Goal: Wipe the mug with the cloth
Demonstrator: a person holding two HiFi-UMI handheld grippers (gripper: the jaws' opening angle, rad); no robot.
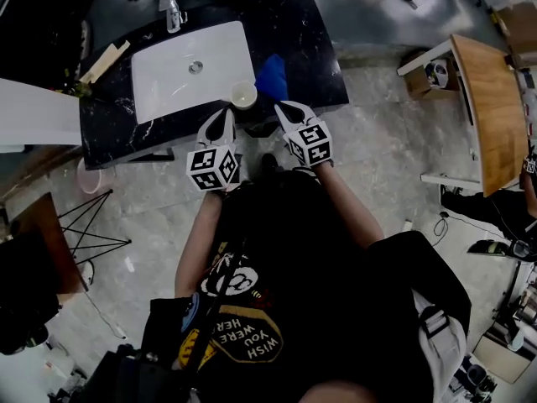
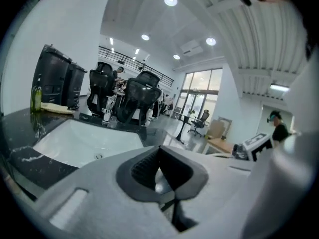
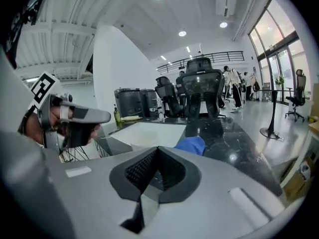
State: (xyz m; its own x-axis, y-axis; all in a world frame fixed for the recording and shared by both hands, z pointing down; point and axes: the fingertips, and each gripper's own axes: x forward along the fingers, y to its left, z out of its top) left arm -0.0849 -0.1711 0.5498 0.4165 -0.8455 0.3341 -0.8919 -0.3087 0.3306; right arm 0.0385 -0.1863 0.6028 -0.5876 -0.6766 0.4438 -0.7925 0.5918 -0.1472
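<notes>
A pale mug stands upright on the black marble counter, just right of the white sink. A blue cloth lies bunched on the counter right beside the mug, and the right gripper view shows this cloth just past the jaws. My left gripper hangs at the counter's front edge, just short of the mug, jaws shut and empty. My right gripper is level with it on the right, below the cloth, also shut on nothing. In the right gripper view, the left gripper shows at the left.
A faucet and a small bottle stand behind the sink, and a wooden strip lies at the counter's left end. A pink bucket and a wire stand are on the floor at left. A wooden table stands at right.
</notes>
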